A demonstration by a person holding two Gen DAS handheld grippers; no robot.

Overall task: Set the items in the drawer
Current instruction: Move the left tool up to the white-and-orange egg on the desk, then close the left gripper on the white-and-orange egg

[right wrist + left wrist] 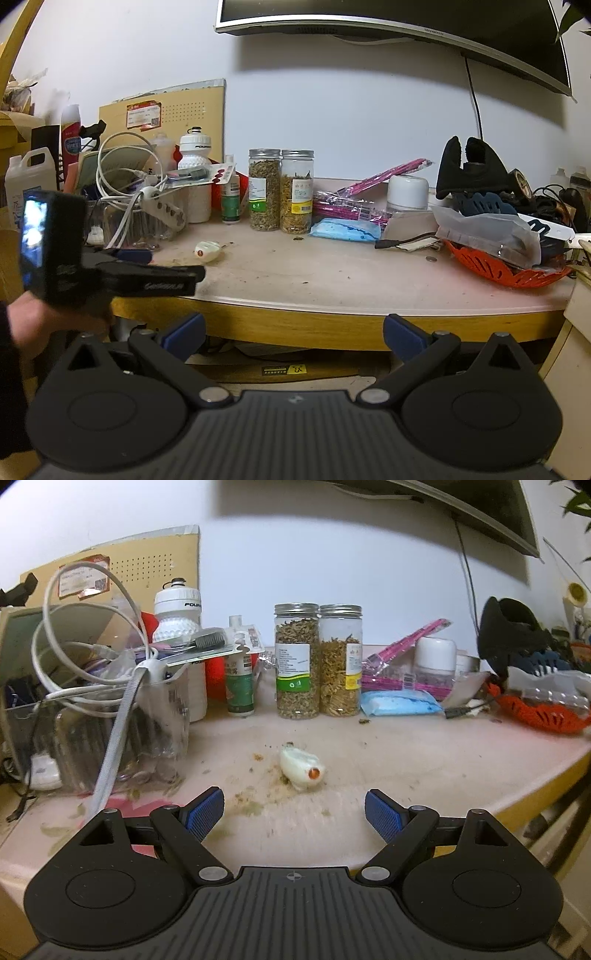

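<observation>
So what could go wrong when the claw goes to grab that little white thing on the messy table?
1. The small white object lies on its side among crumbs, so the open left gripper might push it and set it rolling instead of pinching it.
2. White cables spill from the clear bin right beside the left finger; they could snag.
3. The two jars stand close behind, so reaching too far might tip them.

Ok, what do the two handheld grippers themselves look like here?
Both match: the left gripper and right gripper have black linkage arms with silver pivot pins, blue ribbed pads, a ribbed grey-black base and two round discs. The right-wrist view shows the left unit's lit screen.
</observation>
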